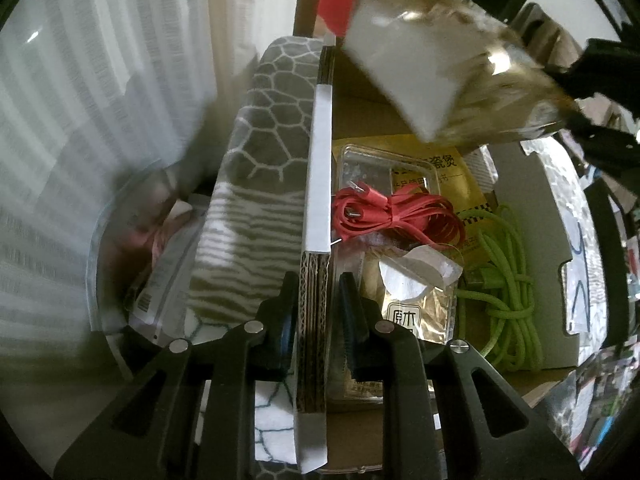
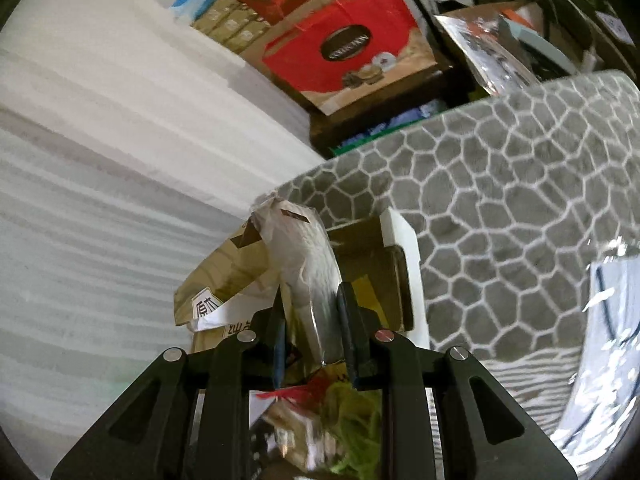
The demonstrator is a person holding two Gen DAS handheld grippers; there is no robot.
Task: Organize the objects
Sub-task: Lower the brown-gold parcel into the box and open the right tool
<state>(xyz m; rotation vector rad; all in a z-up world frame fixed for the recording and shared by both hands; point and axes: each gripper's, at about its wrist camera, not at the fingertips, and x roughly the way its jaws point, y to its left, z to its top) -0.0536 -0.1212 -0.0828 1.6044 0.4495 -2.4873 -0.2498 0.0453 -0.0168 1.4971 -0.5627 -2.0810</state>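
Left claw [image 1: 316, 312] is gripping the cardboard box's wall [image 1: 314, 304], jaws clamped on it. Right claw [image 2: 312, 320] is pinching a shiny plastic packet [image 2: 308, 272], holding it above the box.

Red cable [image 1: 396, 216], lime-green cable [image 1: 508, 280]

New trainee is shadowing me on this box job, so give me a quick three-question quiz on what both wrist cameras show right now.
1. True or false: the left gripper is clamped on the cardboard box wall.
2. What does the right gripper hold?
A. clear plastic packet
B. red cable
C. green cable
3. Which cable lies nearer the clamped wall in the left wrist view?

Key: 1 true; 2 A; 3 the red cable.
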